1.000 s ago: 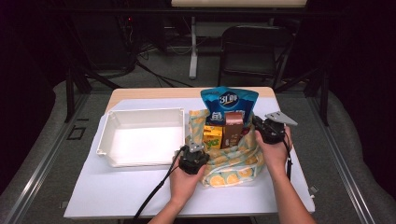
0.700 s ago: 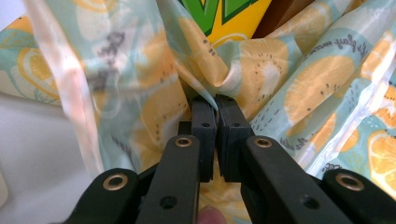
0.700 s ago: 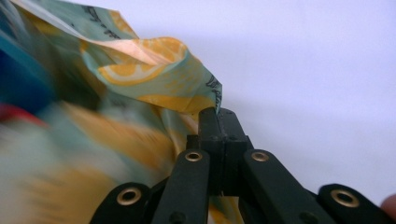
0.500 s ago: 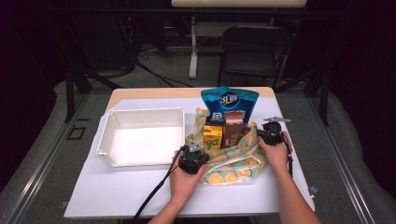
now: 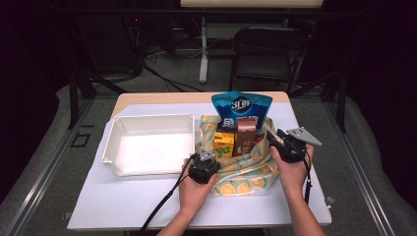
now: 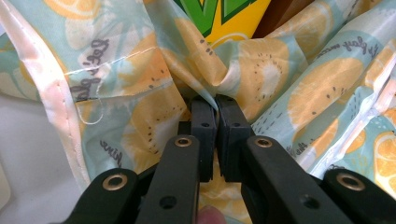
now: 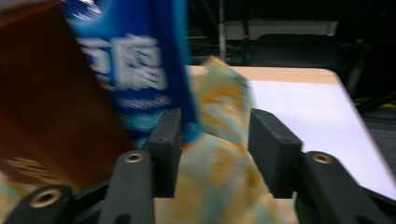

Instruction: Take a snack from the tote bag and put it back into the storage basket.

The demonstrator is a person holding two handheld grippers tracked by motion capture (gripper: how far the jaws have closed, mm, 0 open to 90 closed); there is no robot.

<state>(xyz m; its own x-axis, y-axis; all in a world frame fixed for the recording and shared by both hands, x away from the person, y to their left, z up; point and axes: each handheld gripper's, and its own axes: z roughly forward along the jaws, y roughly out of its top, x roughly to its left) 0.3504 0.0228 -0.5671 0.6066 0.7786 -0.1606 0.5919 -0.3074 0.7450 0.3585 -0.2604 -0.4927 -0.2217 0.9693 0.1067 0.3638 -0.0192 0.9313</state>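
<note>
A fabric bag (image 5: 246,174) printed with orange slices stands at mid table. In it are a blue snack pouch (image 5: 241,105), a yellow carton (image 5: 223,143) and a brown carton (image 5: 245,135). My left gripper (image 5: 205,155) is at the bag's left front. In the left gripper view it (image 6: 217,100) is shut on a fold of the bag (image 6: 140,93), below the yellow carton (image 6: 224,18). My right gripper (image 5: 271,136) is at the bag's right side, and its jaws have just been opening. In the right gripper view it (image 7: 215,135) straddles the loose bag edge (image 7: 224,93) beside the blue pouch (image 7: 135,60) and brown carton (image 7: 42,107).
An empty white tray (image 5: 147,118) lies left of the bag on the white table cover (image 5: 147,206). Bare cover stretches to the right of the bag (image 7: 303,107). Behind the table stands a black folding chair (image 5: 265,49) on a dark floor.
My right gripper has let go of the bag's right edge and its jaws now stand apart; that hand has shifted a little. The left gripper keeps its pinch and has not moved.
</note>
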